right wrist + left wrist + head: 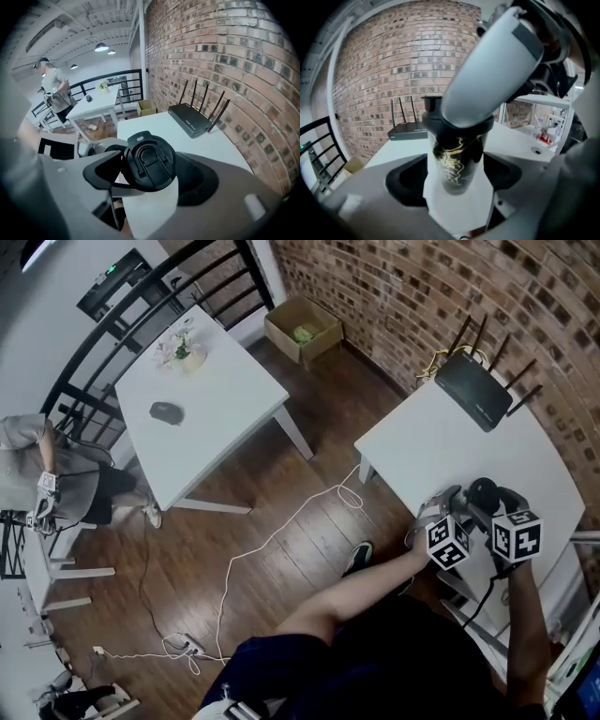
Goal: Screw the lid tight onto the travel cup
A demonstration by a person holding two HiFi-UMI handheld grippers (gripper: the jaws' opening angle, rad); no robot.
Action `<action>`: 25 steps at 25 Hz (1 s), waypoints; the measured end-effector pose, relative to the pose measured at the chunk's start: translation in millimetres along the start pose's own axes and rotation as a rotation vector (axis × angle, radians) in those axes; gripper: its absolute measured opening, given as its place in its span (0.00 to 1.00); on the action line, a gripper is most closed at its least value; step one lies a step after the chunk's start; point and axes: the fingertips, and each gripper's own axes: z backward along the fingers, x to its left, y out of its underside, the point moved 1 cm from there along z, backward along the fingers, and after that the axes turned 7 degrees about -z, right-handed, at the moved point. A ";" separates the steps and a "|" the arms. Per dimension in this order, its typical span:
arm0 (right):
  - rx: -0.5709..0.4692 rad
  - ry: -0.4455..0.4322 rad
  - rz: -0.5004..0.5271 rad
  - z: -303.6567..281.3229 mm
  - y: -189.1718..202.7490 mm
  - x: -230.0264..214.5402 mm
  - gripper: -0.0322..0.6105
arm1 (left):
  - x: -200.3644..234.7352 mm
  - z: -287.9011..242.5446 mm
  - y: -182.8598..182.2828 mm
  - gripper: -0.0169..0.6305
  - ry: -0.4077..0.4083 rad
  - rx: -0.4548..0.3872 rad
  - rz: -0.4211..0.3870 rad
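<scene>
A black travel cup (457,159) with a gold pattern stands upright on the white table (422,446), near its front edge. Its black flip-top lid (149,161) sits on top of it and also shows in the head view (484,491). My left gripper (457,180) is level with the cup's body, jaws wide on either side. A thin strip of table shows between pad and cup, so nothing is pressed. My right gripper (150,173) comes down from above and is shut on the lid, both pads against its rim. Its grey body (487,79) covers the lid's top in the left gripper view.
A black router (473,390) with several antennas lies at the table's far end by the brick wall. Across the wooden floor stand a second white table (216,399), a cardboard box (302,329) and a white cable (281,531). A person (56,474) stands at far left.
</scene>
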 end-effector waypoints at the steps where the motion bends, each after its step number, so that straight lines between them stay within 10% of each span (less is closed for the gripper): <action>1: -0.005 -0.003 0.003 -0.4 0.6 0.8 0.62 | -0.1 7.2 0.3 0.60 0.011 -0.014 0.014; 10: -0.229 -0.028 -0.017 40.7 -27.9 7.5 0.66 | 54.0 119.6 -1.6 0.59 -0.014 -0.125 0.266; 14: -0.481 -0.005 -0.221 112.0 -33.9 -15.6 0.50 | 66.4 153.1 -50.0 0.37 -0.021 -0.260 0.495; 18: -0.766 -0.115 -0.395 171.4 -34.3 -17.4 0.22 | 53.1 178.2 -107.5 0.17 0.023 -0.409 0.438; 25: -0.923 -0.051 -0.394 218.7 3.3 -9.8 0.07 | -2.5 191.8 -164.1 0.04 0.187 -0.451 0.257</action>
